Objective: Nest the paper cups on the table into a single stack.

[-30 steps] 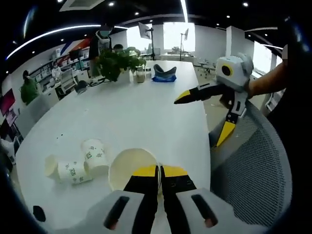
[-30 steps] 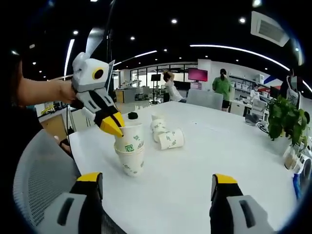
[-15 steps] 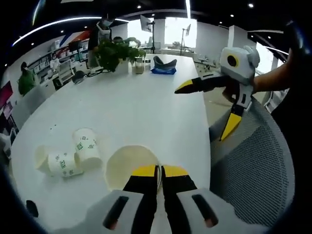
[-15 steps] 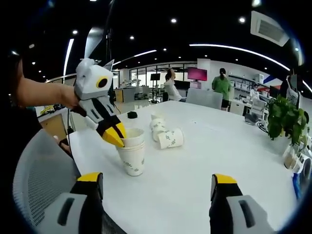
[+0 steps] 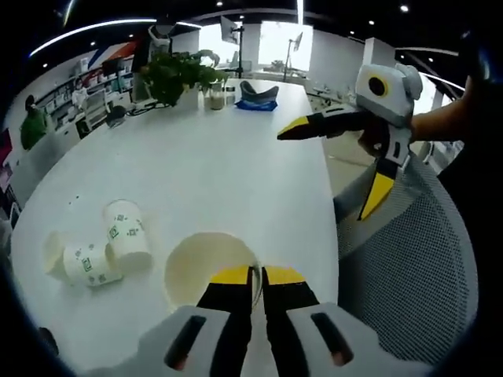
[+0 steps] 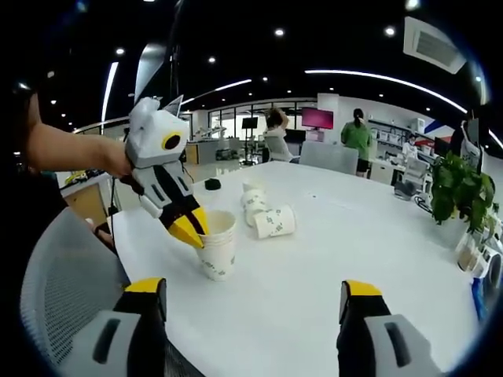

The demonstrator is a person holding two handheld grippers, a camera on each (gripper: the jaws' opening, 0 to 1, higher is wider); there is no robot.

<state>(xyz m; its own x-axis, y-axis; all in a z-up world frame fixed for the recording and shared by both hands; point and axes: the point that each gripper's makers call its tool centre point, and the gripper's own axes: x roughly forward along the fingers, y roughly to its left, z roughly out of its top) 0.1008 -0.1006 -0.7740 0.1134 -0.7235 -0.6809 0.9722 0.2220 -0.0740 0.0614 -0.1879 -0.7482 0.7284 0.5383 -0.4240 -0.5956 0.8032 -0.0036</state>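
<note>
At the table (image 6: 330, 259) edge, left tongs (image 6: 191, 228) pinch the nested stack's (image 6: 218, 245) rim; two loose cups (image 5: 98, 251) lie on their sides at 10 o'clock, nearer them. Right tongs (image 6: 251, 302) gape wide, holding nothing.

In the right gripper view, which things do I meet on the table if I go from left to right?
Left gripper shut on the rim of the upright cup stack → lying paper cups → potted plant at the far right.
</note>
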